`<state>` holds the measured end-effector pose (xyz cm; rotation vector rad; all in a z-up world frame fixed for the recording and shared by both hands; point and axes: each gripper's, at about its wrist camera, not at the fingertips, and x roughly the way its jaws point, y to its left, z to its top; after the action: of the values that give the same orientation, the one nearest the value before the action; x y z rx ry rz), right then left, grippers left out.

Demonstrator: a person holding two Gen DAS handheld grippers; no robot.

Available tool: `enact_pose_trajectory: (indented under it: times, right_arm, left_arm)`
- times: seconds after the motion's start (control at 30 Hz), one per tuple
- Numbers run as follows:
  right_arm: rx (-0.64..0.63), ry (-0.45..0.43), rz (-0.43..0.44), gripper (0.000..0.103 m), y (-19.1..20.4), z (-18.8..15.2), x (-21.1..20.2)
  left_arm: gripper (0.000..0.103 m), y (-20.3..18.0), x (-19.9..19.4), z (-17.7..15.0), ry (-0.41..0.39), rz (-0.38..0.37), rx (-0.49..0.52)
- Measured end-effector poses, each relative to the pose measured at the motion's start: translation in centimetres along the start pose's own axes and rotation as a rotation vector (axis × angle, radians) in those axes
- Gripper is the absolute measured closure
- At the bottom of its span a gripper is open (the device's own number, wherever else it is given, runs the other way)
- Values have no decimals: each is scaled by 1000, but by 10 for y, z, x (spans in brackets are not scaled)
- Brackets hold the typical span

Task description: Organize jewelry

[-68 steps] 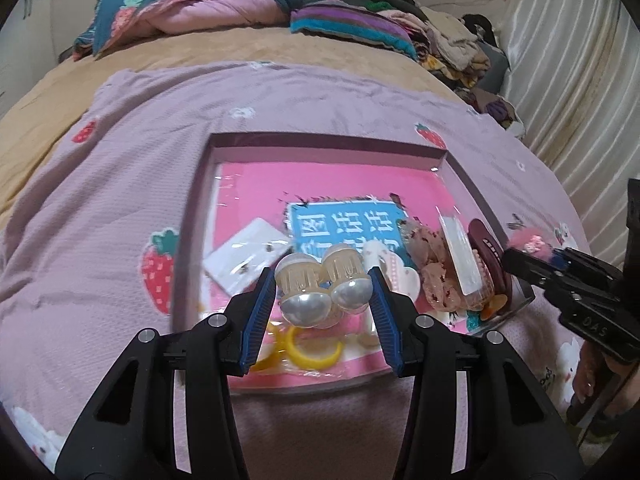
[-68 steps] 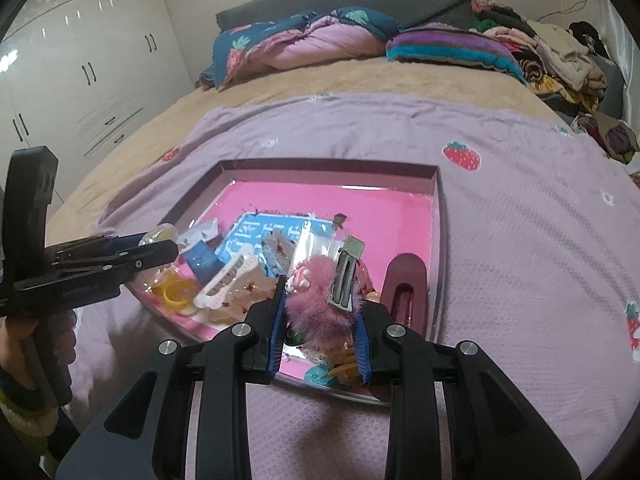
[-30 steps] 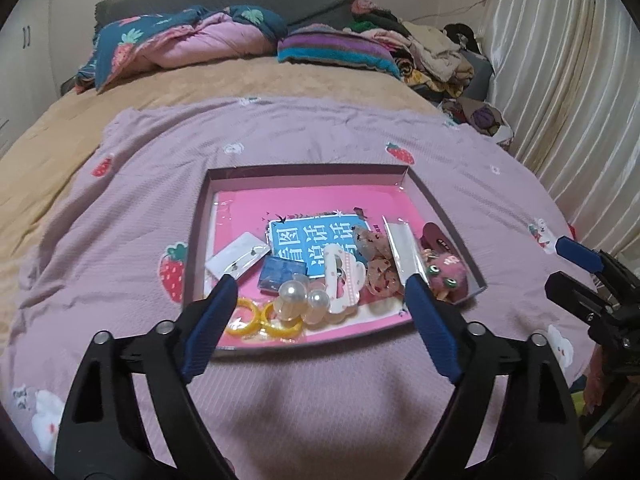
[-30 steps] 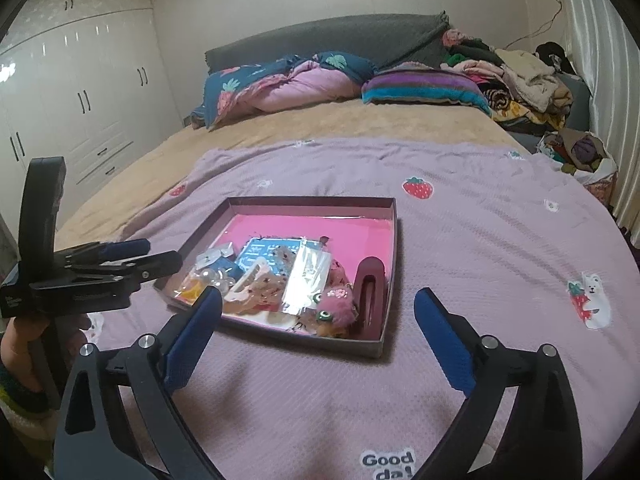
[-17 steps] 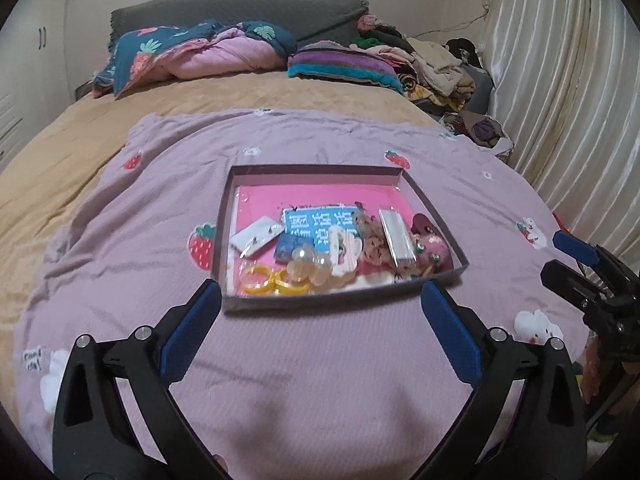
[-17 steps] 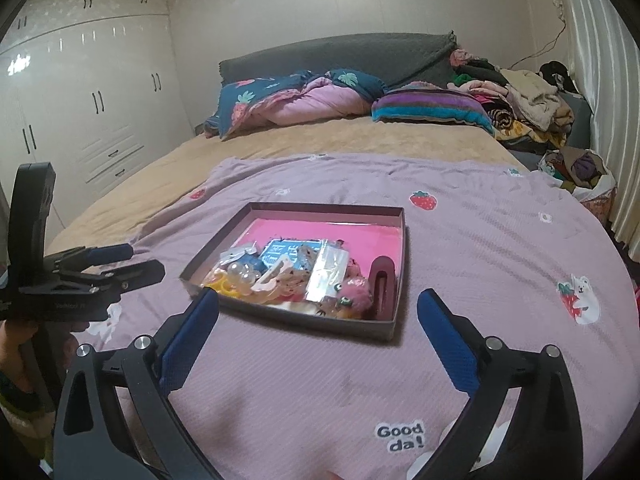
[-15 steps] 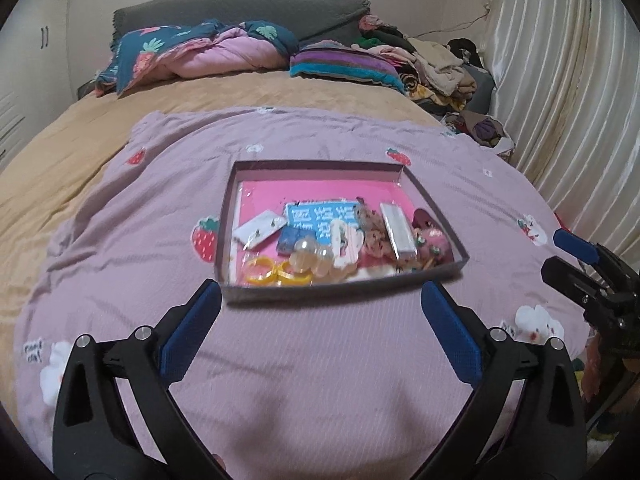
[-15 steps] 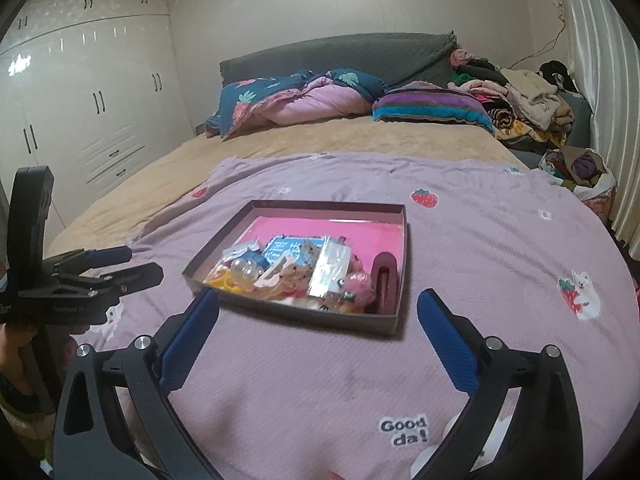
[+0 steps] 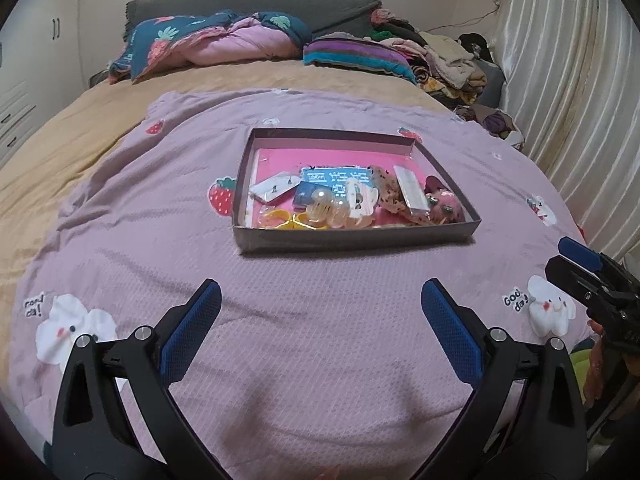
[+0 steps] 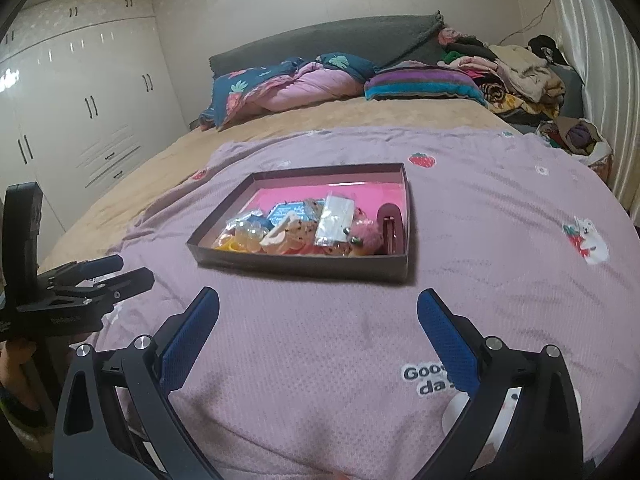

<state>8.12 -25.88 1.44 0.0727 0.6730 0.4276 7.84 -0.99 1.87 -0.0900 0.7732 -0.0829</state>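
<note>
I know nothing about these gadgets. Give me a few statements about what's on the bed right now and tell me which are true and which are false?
1. Both grippers, left and right, are open and hold nothing. True.
2. The tray sits on a bare wooden floor. False: it rests on a purple blanket on the bed.
3. The pink fluffy clip lies in the tray. True.
4. The yellow rings lie on the blanket outside the tray. False: they are inside it, at its near left corner.
5. The pearl pieces are pinched between the left fingers. False: they lie in the tray, with the fingers well short of it.
</note>
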Motion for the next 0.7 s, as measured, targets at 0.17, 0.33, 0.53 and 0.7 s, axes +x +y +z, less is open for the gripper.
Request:
enact_pose_trajectory:
  times: [0.17, 0.33, 0.53, 0.7]
  right_arm:
    - [-2, 13, -6, 4, 0, -4, 1]
    - [-9, 22, -5, 4, 2, -6, 2]
    - [-13, 24, -6, 4, 3, -6, 1]
    - [-13, 26, -5, 4, 4, -7, 1]
  left_arm:
    - [9, -1, 0, -4, 3, 3, 5]
    - [9, -2, 1, -6, 8, -1, 6]
    - [9, -3, 1, -8, 18, -4, 2]
    - [9, -3, 0, -8, 18, -4, 2]
